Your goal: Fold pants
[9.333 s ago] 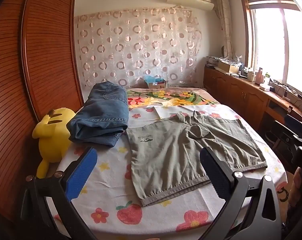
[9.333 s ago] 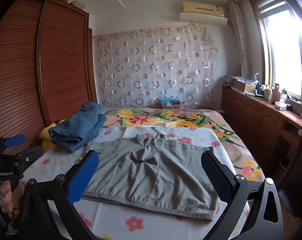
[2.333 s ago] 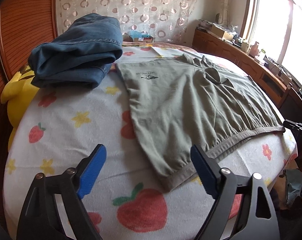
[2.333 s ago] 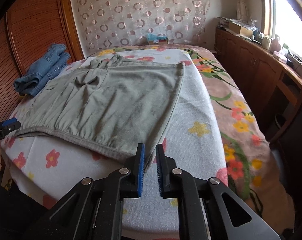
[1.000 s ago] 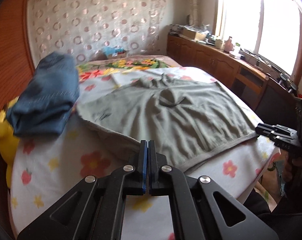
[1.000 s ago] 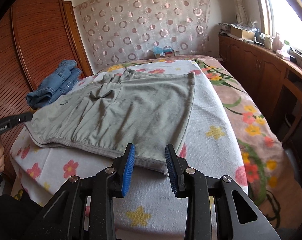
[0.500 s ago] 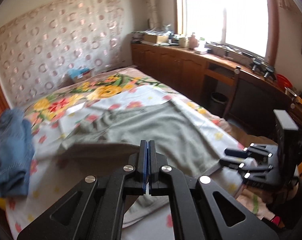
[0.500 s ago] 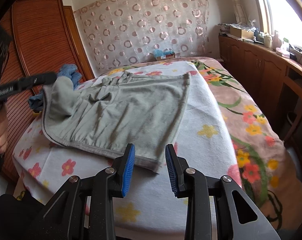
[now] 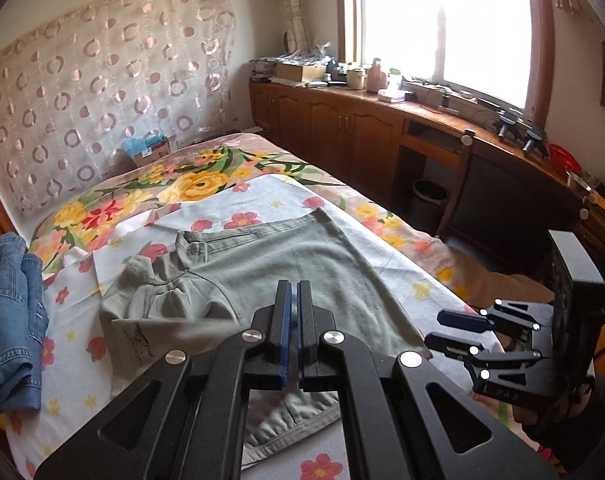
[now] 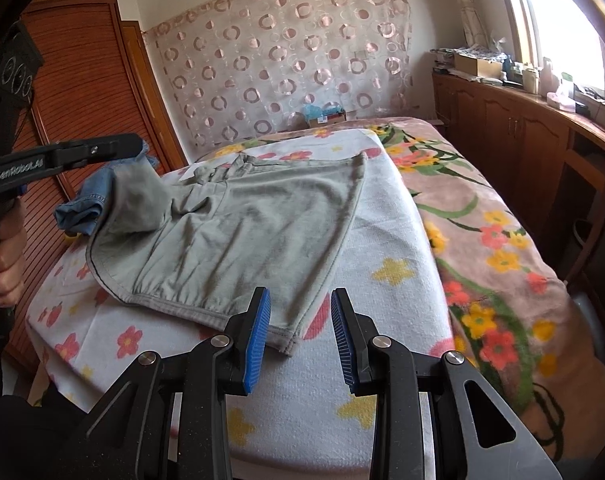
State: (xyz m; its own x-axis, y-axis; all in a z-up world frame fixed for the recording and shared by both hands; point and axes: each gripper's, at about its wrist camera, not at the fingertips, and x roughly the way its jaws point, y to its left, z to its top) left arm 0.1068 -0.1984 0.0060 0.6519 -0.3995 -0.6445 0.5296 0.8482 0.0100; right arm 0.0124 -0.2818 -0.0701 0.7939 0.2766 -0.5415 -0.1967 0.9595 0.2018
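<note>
Grey-green shorts (image 10: 254,220) lie on the floral bedsheet (image 10: 382,320). My left gripper (image 9: 293,292) is shut on the shorts' left corner and holds it lifted over the rest of the shorts (image 9: 302,264); it also shows in the right wrist view (image 10: 136,146) with the cloth hanging from it. My right gripper (image 10: 300,312) is open and empty just above the shorts' near right corner (image 10: 286,338). It also shows at the right of the left wrist view (image 9: 454,328).
Folded blue jeans (image 9: 10,312) lie at the bed's left side by the wooden wardrobe (image 10: 90,92). A brown floral blanket (image 10: 482,216) covers the bed's right side. Wooden cabinets (image 9: 362,128) and a bin (image 9: 429,198) stand under the window.
My left gripper closed on the shorts' left corner, lifted it and carried it rightward over the shorts. My right gripper opened and stays near the right corner.
</note>
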